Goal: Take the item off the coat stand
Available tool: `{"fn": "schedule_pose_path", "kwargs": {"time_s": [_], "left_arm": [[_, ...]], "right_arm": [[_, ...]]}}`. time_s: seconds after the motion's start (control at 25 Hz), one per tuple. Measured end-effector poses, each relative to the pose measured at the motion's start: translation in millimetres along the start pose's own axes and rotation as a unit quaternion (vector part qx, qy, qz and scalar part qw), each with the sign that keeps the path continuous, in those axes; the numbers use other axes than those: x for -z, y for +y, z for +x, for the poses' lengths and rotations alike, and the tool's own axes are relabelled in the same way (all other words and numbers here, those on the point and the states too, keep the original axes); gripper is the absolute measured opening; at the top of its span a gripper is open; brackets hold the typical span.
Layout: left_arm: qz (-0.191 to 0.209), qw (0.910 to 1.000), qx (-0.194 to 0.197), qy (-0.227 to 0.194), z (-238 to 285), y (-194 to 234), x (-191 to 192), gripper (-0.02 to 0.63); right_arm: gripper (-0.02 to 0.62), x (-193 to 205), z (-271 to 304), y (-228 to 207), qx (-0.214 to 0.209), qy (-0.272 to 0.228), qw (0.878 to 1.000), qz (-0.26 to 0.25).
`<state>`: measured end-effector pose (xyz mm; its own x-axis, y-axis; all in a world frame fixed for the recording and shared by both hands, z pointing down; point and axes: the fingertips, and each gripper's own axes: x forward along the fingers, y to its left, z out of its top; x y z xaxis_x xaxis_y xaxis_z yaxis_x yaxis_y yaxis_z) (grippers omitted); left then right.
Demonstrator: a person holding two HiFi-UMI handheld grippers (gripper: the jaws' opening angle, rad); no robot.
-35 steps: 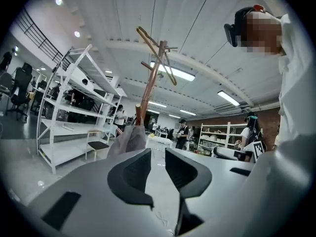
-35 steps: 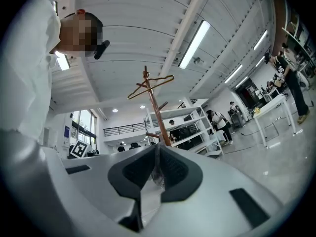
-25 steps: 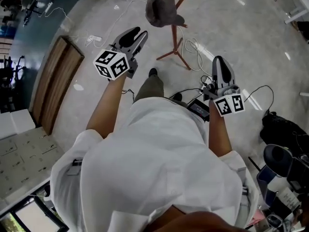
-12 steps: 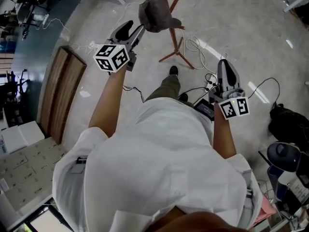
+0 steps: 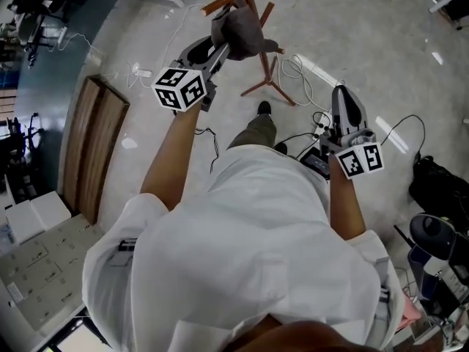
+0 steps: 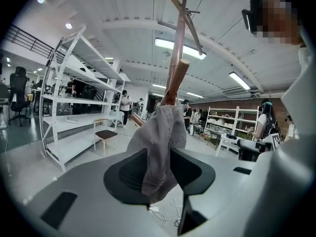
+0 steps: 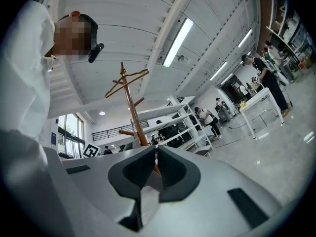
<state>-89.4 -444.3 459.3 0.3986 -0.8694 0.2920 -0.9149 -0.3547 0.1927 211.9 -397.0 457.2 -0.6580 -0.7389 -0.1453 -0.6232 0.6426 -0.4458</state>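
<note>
Reach-and-grasp step: the coat stand is straight ahead, the grey cloth item still on its peg. Your left claw straddles it, jaws apart, just closing in. Your right claw is closed and empty. Next, pinch firmly and lift clear.

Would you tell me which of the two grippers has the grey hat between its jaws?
The left gripper: its jaws, just closing, straddle the grey hat on the coat stand; the right gripper is shut and empty.

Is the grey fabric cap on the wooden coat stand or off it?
On it: the grey fabric cap hangs draped on the wooden coat stand, with its lower edge dangling free.
</note>
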Motion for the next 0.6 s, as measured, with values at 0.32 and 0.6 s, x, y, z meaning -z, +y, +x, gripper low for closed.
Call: {"fn": "schedule_pose_path", "kwargs": {"time_s": [0.32, 0.6], "left_arm": [[-0.012, 0.9998, 0.014, 0.003, 5, 1, -8, 0.051], [-0.03, 0.9992, 0.02, -0.021, -5, -2, -14, 0.025]], "right_arm": [[0.025, -3, 12, 3, -0.007, 0.007, 1.0, 0.0], [0.025, 3, 6, 0, -0.007, 0.009, 1.0, 0.006]]}}
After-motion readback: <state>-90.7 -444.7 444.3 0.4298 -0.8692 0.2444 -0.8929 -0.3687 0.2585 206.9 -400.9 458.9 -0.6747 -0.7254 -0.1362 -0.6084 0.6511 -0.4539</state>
